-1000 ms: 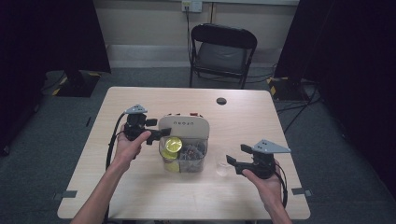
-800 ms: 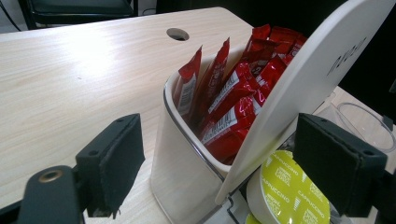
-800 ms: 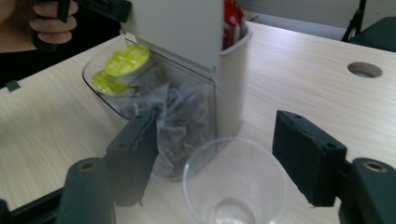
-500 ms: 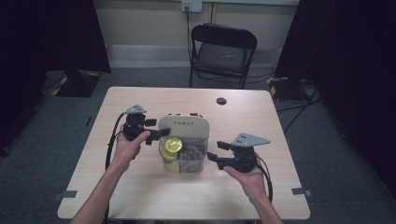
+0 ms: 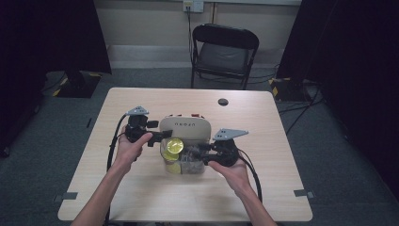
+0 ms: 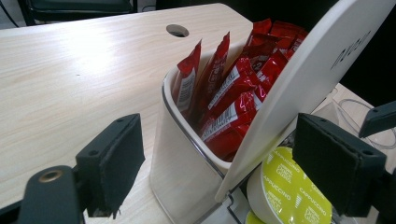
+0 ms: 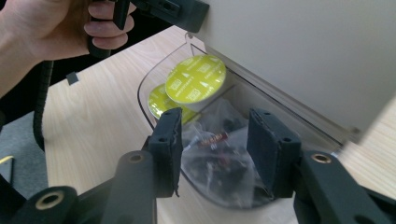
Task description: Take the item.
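So nearest the front edge of the worktop (image 5: 141, 197) you've got both forearms coming in, each hand holding a tool. The right tool (image 5: 203, 151) sits right of the worktop's middle, pointing left into a clear plastic container (image 5: 184, 165). In the right gripper view its jaws stand apart with nothing between them, hanging just over a crinkly clear bag (image 7: 219, 163) of dark stuff inside the container. Next to that bag, toward the container's far end in that view, are two yellow-green coffee capsules (image 7: 196, 79), one resting partly on top of the other. The left tool (image 5: 160, 136) is on the other side, left of the middle, pointing right at the same container. Its jaws are also wide apart, standing on either side of a white tilted lid (image 6: 303, 88) and a white inner cup without touching anything, as far as I can tell. That cup is stuffed with red sachets (image 6: 233, 88) standing upright. A capsule labelled cappuccino (image 6: 289, 191) sits just below the lid. Further back, near the far edge of the worktop, there's a small dark round hole (image 5: 222, 101), and beyond the worktop a black folding chair (image 5: 225, 52) on the floor.
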Motion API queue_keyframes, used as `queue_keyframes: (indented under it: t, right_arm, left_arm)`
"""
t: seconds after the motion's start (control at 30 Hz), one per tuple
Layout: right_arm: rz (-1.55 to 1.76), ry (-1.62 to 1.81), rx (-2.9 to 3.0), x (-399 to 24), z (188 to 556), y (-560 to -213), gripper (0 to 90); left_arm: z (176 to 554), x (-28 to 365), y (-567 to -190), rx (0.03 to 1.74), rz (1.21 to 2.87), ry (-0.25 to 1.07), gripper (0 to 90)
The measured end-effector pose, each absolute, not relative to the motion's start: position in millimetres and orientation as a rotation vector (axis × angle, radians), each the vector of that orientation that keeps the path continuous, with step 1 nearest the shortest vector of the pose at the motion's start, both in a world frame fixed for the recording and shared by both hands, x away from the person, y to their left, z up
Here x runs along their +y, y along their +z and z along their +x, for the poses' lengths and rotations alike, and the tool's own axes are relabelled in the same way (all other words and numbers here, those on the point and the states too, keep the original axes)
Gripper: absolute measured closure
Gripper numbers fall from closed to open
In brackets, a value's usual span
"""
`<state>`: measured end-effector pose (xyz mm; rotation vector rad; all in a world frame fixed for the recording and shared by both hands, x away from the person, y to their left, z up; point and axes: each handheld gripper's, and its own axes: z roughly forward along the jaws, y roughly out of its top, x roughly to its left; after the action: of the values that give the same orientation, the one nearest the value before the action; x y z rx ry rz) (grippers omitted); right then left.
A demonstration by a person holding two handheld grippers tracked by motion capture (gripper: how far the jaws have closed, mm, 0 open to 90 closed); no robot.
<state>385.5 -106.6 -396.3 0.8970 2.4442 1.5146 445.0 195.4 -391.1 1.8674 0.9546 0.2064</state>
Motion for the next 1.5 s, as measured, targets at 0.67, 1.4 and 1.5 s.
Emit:
queue_keyframes:
  t: [0.67, 1.4, 1.5]
  right_arm:
    - [0.928, 1.436, 2.522, -95, 397, -410, 58.1]
    - [0.935, 1.458, 2.523, -100, 396, -416, 87.8]
    - [0.932, 1.462, 2.521, -100, 396, -415, 89.5]
  left_arm:
    - [445, 198, -391, 0.955, 1.851, 0.198, 16.3]
    - [445, 197, -393, 0.959, 1.859, 0.193, 16.2]
    - [445, 197, -393, 0.959, 1.866, 0.197, 16.2]
